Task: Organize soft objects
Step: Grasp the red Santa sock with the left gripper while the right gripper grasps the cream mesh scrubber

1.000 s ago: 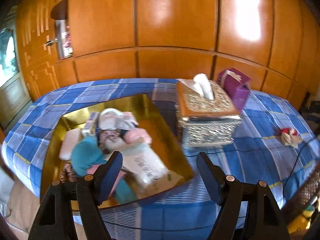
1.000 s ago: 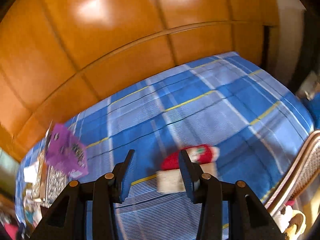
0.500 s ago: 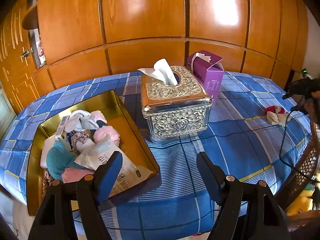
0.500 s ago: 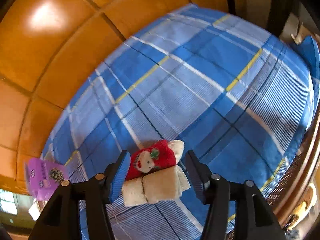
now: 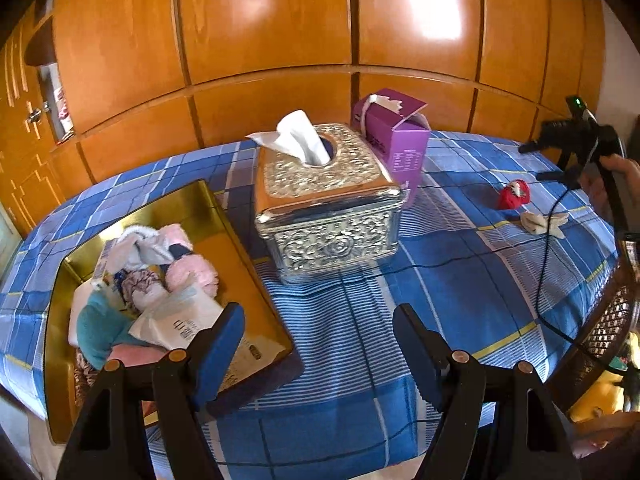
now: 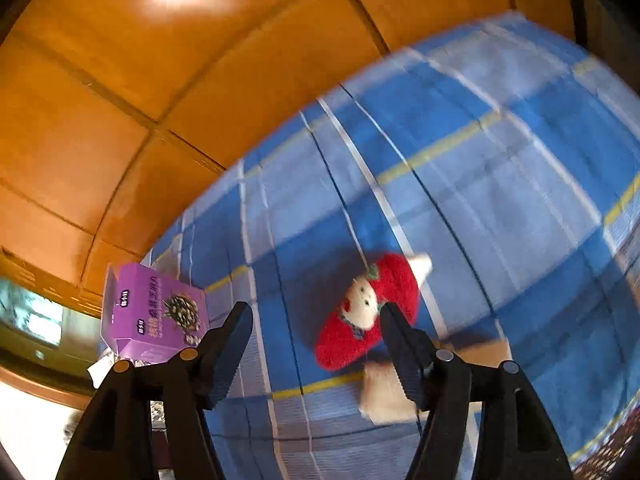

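A red plush sock with a white face (image 6: pixel 366 312) lies on the blue checked cloth, with a beige sock (image 6: pixel 390 394) beside it. My right gripper (image 6: pixel 316 344) is open just above them, the red sock against its right finger. Both socks also show in the left wrist view, the red one (image 5: pixel 514 194) and the beige one (image 5: pixel 544 222), with the right gripper (image 5: pixel 576 140) held over them. My left gripper (image 5: pixel 320 344) is open and empty above the cloth, beside a gold tray (image 5: pixel 200 204) piled with soft items (image 5: pixel 148 280).
An ornate silver tissue box (image 5: pixel 326 204) stands mid-table with a purple carton (image 5: pixel 396 140) behind it; the carton also shows in the right wrist view (image 6: pixel 154 312). A black cable (image 5: pixel 544 280) runs across the cloth. Wooden panels stand behind. A wicker chair (image 5: pixel 612 320) is at the right edge.
The right gripper tilted and shifted, so the red sock now lies near its right finger; the two socks have come apart. The left gripper turned right, away from the tray.
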Demonstrator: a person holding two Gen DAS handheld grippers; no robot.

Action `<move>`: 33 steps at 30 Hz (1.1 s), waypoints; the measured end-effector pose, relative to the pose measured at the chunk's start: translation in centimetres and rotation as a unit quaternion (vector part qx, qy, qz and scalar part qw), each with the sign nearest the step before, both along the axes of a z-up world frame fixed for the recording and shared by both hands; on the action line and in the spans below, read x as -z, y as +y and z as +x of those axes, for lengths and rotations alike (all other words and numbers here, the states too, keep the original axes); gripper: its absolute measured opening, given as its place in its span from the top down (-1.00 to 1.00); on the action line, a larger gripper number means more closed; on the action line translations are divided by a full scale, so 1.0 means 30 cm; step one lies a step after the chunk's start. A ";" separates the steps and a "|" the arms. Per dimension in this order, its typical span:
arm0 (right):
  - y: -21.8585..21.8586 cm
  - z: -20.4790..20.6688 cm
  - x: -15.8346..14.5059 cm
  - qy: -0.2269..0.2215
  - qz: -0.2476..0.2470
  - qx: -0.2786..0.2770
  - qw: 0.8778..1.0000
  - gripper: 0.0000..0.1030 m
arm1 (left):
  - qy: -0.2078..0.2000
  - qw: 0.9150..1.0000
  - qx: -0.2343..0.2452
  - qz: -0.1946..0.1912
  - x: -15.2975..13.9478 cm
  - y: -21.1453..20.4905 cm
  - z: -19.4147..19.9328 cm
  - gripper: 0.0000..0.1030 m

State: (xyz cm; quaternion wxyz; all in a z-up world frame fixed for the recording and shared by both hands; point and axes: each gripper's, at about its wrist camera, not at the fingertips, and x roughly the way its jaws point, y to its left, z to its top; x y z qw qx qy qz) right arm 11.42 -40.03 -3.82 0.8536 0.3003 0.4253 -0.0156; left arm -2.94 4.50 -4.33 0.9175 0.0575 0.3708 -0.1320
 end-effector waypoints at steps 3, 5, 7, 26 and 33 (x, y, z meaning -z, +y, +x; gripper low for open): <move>-0.021 -0.017 -0.007 -0.003 -0.019 0.034 0.999 -0.31 | -0.004 1.000 0.018 0.007 -0.010 -0.033 0.000 -0.49; -0.043 -0.020 0.008 0.006 -0.036 0.054 0.998 -0.31 | -0.002 1.000 0.028 0.009 -0.011 -0.053 0.004 -0.49; -0.063 -0.031 0.034 0.029 -0.044 0.074 0.996 -0.31 | 0.003 0.999 0.038 0.010 -0.008 -0.077 0.012 -0.49; -0.217 -0.218 -0.048 -0.146 0.003 0.200 0.969 -0.31 | 0.037 0.984 0.173 0.020 -0.050 -0.572 0.244 -0.48; -0.240 -0.216 -0.022 -0.139 0.044 0.198 0.969 -0.31 | 0.071 0.972 0.222 0.023 0.011 -0.811 0.416 -0.38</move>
